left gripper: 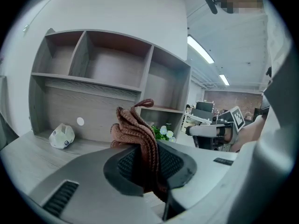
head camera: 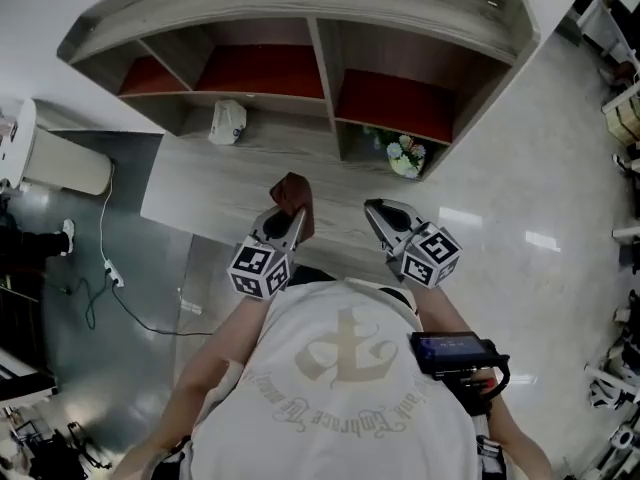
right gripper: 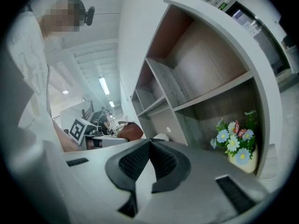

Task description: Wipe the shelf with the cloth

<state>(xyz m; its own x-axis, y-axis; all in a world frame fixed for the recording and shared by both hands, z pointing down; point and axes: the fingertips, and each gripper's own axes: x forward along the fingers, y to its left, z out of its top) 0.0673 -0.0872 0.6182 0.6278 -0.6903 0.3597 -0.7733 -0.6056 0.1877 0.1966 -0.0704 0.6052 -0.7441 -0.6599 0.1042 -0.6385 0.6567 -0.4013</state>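
A brown knitted cloth (head camera: 293, 198) (left gripper: 135, 133) sticks up from my left gripper (head camera: 287, 218) (left gripper: 147, 164), whose jaws are shut on it. It hangs above the front of the grey wooden desk surface (head camera: 220, 183), below the shelf unit (head camera: 320, 78) with its open compartments (left gripper: 112, 64) (right gripper: 205, 64). To the right, my right gripper (head camera: 375, 211) (right gripper: 149, 146) is held level with the left one; its jaws meet at the tips with nothing between them. The cloth (right gripper: 131, 130) also shows in the right gripper view, far left of the shelf.
A white crumpled object (head camera: 227, 123) (left gripper: 61, 136) lies on the desk near the shelf's back panel. A pot of blue and white flowers (head camera: 405, 155) (right gripper: 237, 144) (left gripper: 162, 132) stands in the lower right compartment. Cables trail on the floor (head camera: 100, 278) at left.
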